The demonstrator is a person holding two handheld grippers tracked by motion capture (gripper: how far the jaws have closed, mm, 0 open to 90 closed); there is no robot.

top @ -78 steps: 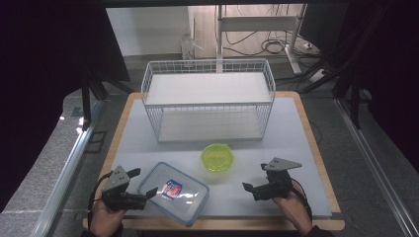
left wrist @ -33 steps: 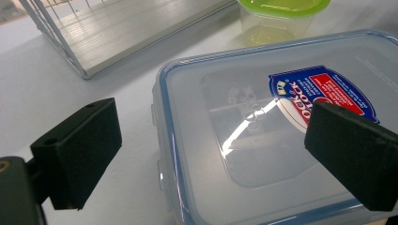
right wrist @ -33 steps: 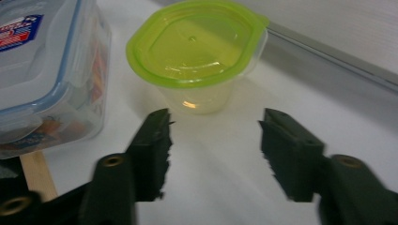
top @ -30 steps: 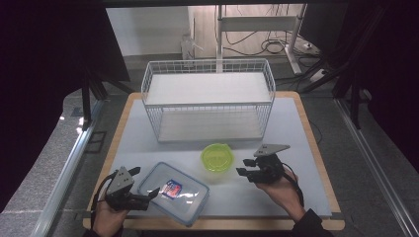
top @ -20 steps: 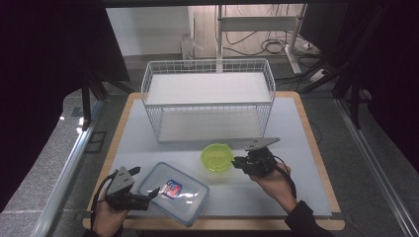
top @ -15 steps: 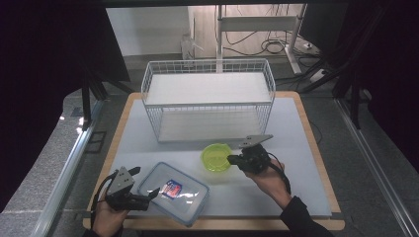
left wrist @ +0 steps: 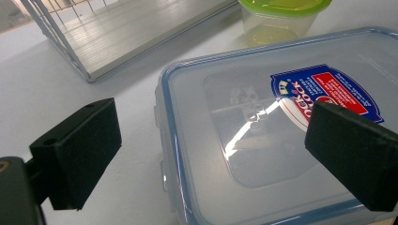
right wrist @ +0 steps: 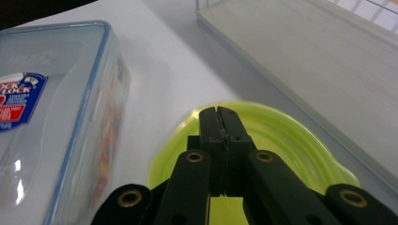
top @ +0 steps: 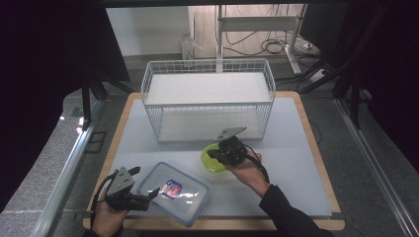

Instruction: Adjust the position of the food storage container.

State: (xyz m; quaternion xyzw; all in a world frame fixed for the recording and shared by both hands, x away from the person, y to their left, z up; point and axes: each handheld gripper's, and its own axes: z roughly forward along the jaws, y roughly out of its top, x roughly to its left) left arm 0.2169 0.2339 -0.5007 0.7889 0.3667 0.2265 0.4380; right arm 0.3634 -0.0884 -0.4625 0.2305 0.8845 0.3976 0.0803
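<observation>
Landmark: white wire basket (top: 207, 101) at the far middle of the table (top: 296, 143).

Small round container with a lime-green lid (top: 213, 159) sits just in front of the basket's front wall, toward its right half, on the pale mat. Right gripper (top: 216, 154) is over that lid, held in the person's right hand (top: 245, 167). Its jaws have just been closing and now meet flat, pad against pad, nothing between them. In the right gripper view the closed tips sit above the lid's middle (right wrist: 263, 140); can't tell if they touch it. Basket floor (right wrist: 319, 61) runs just beyond the lid in that view.

Clear rectangular box with blue-rimmed lid (top: 174, 192) lies nearer the person than the basket, in front of its left half, near the green-lidded container but apart from it. Red-blue label (top: 172, 189) on top.

Left gripper (top: 148, 196) sits at the box's left edge, well in front of the basket's left corner. Jaws spread wide, gripping nothing. In the left gripper view, one pad (left wrist: 77, 150) hangs over bare table left of the box, the other (left wrist: 352, 154) over the lid by the label (left wrist: 328, 93). No contact visible.

Nothing stands between the green container and the basket front. Blue-lidded box is its only near neighbour.
</observation>
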